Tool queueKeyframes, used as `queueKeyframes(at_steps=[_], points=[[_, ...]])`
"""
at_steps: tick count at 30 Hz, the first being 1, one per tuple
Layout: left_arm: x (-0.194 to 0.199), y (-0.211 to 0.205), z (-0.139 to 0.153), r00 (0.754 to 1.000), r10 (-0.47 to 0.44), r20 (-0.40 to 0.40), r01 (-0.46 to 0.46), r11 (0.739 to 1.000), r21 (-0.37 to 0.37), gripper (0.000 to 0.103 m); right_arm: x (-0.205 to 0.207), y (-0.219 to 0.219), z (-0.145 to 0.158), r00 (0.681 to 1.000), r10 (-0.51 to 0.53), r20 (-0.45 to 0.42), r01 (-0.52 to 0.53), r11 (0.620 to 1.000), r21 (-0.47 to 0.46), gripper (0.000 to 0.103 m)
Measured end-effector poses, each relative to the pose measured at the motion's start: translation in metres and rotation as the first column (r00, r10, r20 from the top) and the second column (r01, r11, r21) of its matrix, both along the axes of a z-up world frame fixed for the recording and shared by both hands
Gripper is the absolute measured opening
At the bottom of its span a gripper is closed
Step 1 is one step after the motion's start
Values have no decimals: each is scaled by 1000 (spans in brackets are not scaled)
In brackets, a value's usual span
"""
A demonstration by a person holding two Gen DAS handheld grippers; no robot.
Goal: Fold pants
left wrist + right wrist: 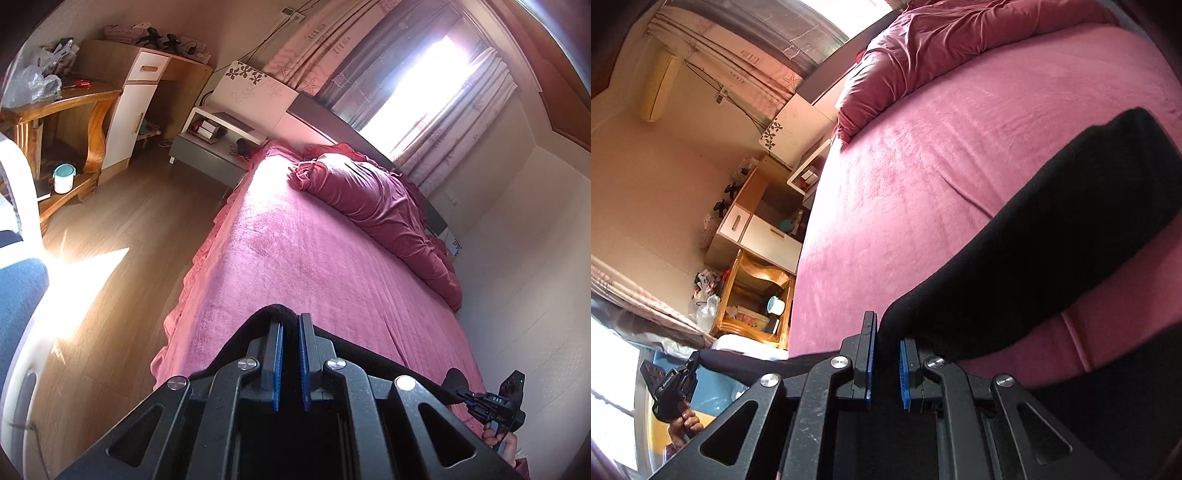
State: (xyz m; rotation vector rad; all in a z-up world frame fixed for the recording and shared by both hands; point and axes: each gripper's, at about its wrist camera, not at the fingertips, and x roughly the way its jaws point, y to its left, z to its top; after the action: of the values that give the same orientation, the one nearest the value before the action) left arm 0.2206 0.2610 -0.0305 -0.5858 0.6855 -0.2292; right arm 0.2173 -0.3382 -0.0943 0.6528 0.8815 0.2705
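Black fabric: we see the pants (pixel 1052 236) as dark, soft, matte cloth, one leg lying flat across the pink bedspread (pixel 923 155) toward the bed's far side, the rest draped at the near edge.
Left gripper (pixel 290 328): our blue pads are nearly closed, with a fold of the pants pinched between them near the bed's near edge.
Right gripper (pixel 888 332): our pads stand a little apart with black cloth running between them; it appears gripped, though we cannot confirm contact on both pads.
Step in hand: we judge we are holding one end of the pants at two points to carry it over.
Doing it well: we should keep both holds level, keep the held edge taut, and lay it square.
Look: smooth, few wrinkles.
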Motion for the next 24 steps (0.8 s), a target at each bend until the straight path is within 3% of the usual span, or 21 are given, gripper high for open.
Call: queueKeyframes(at_steps=[9,19,20,23,24], points=[[-95,13,-56,994,39,-97,-46,997,-67,8,-79,23,-61,993,66,-95,-71,996,-45,11],[-157,11,-139,949,90,-301,-133,983,-126,8,-99,36,-129,970,46,-238,-75,991,-114,8],[-160,13,-142,944,99,-313,-150,979,-141,9,-98,35,-133,969,39,-243,-67,992,-109,8],[-169,24,-150,931,110,-347,-209,942,-262,30,-97,33,-139,969,30,-245,-56,993,-100,8],[-172,28,-153,925,116,-363,-231,928,-293,32,-97,29,-141,969,28,-247,-54,994,-99,8]])
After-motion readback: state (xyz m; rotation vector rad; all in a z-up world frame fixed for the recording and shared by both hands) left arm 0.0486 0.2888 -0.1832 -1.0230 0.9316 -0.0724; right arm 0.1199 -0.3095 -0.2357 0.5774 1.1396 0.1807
